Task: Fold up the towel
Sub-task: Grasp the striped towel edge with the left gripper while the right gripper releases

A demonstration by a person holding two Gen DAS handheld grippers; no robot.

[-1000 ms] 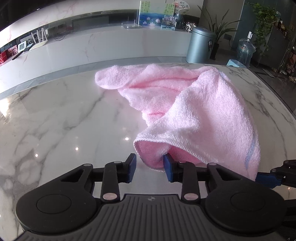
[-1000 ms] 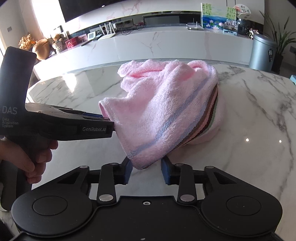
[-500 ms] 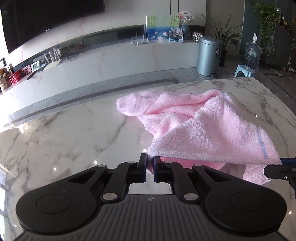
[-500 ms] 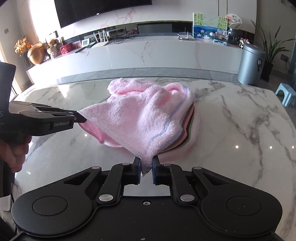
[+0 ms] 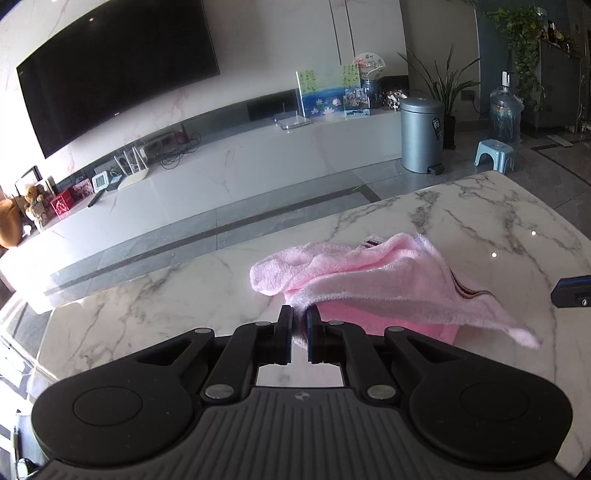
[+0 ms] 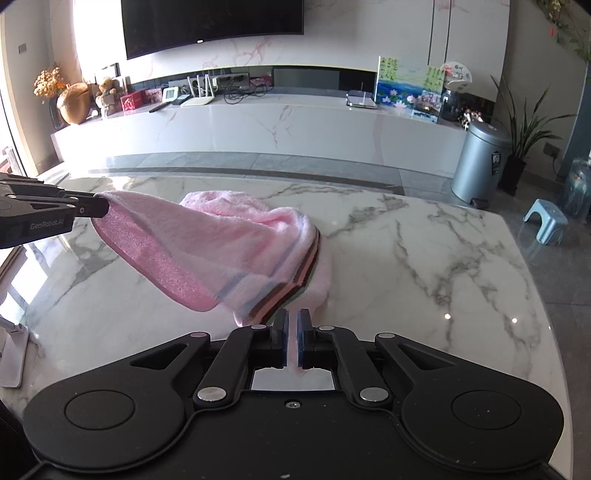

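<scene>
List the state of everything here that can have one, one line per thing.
Pink towel: crumpled, near edge lifted off the table, far part resting on the marble.
Left tool: shut on a towel corner.
Right tool: shut on another towel corner.
Television: screen dark.
Pedal bin: lid closed.
Marble table: glossy, bearing the towel.

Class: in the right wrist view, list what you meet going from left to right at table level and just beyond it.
left gripper → pink towel → right gripper → bare marble table → grey pedal bin → light blue stool
</scene>
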